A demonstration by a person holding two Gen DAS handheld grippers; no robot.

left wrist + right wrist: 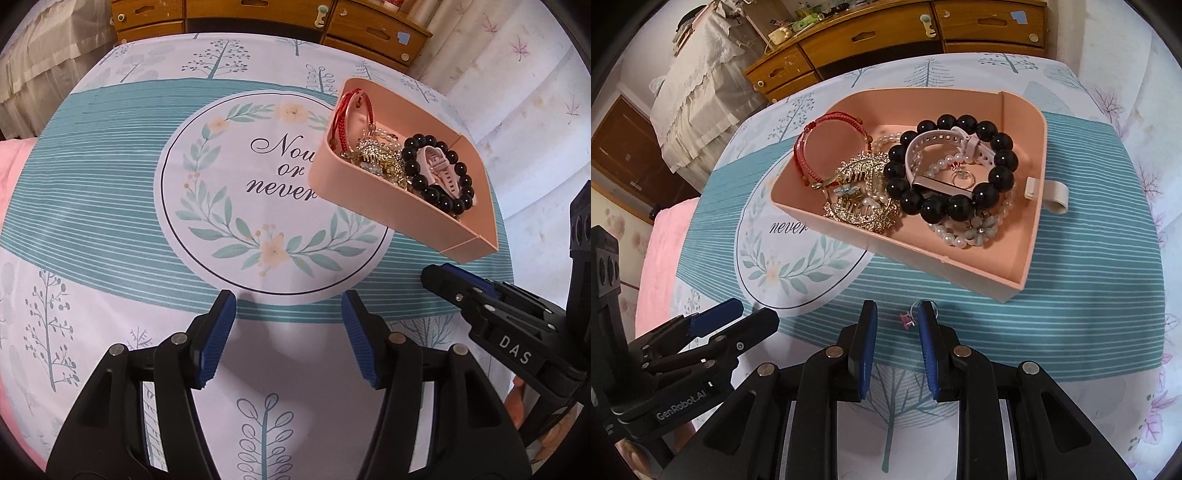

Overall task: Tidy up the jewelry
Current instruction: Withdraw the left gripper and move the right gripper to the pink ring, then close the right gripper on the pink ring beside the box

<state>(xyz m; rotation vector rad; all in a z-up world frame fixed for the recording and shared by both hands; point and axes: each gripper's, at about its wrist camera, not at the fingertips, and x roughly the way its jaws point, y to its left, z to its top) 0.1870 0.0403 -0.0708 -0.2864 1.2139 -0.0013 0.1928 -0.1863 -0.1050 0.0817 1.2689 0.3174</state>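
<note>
Jaws on both the left gripper (288, 306) and right gripper (898, 317) sit released, small ring (916, 312) between the right pair, pink tray (990, 273) at 12 o'clock.

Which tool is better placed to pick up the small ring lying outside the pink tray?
Right. The ring lies on the tablecloth between the right tool's open fingers; the left tool has only cloth ahead.
</note>
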